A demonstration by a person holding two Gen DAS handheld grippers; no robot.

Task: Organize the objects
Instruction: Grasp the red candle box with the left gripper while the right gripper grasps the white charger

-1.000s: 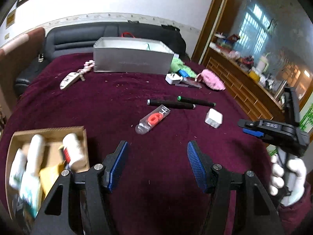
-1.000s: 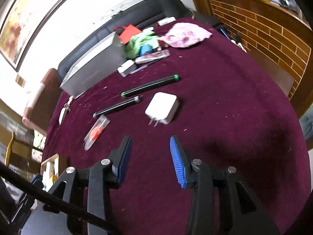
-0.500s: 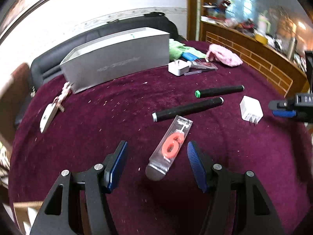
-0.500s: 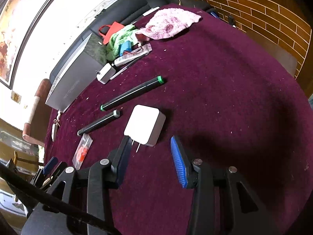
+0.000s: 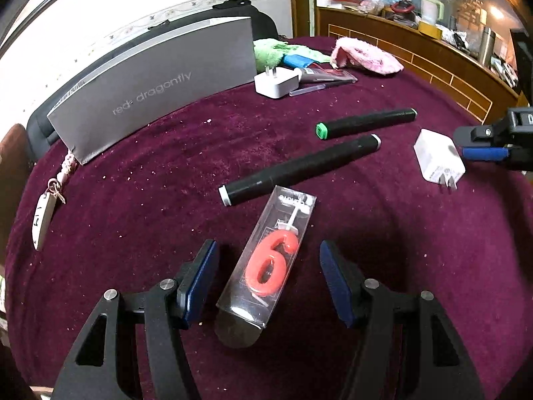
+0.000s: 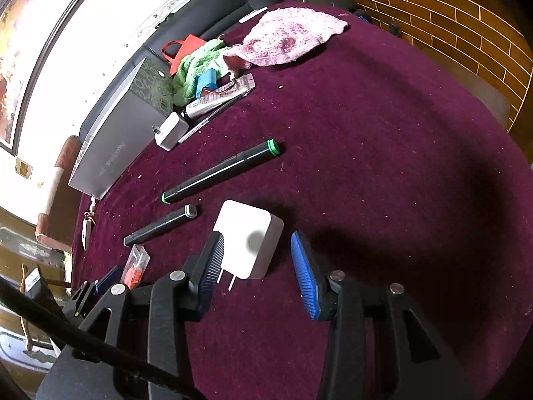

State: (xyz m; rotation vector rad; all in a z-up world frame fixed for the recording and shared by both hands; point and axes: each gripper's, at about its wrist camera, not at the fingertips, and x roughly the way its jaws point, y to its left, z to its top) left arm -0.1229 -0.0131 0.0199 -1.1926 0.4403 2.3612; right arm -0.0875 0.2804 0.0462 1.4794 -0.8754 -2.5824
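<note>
Change: since a second ago I have brought both grippers down and forward; the cardboard tray has left the left view, and each target now sits between my pads.
Left jaws: left gripper stands apart, pads clear of the candle pack, a clear sleeve with a red "6" lying lengthwise in the gap, its rounded end nearest me. No grip yet.
Right jaws: right gripper also stands apart, straddling the white charger; the left pad looks just against its edge and the prongs, the right pad is clear. Not clamped.
Why so: I judge I lined each gripper along its object so the pads close on the flat long sides.
Outward, left view: grey-capped marker at 12 o'clock, almost touching the pack's far end; green-capped marker beyond it; the charger at 2 o'clock.
Farther: grey shoe box at 11 o'clock, second charger by its corner, pink cloth at 1 o'clock.
Surface: maroon tablecloth.
Risk: the marker may get nudged on closing.
</note>
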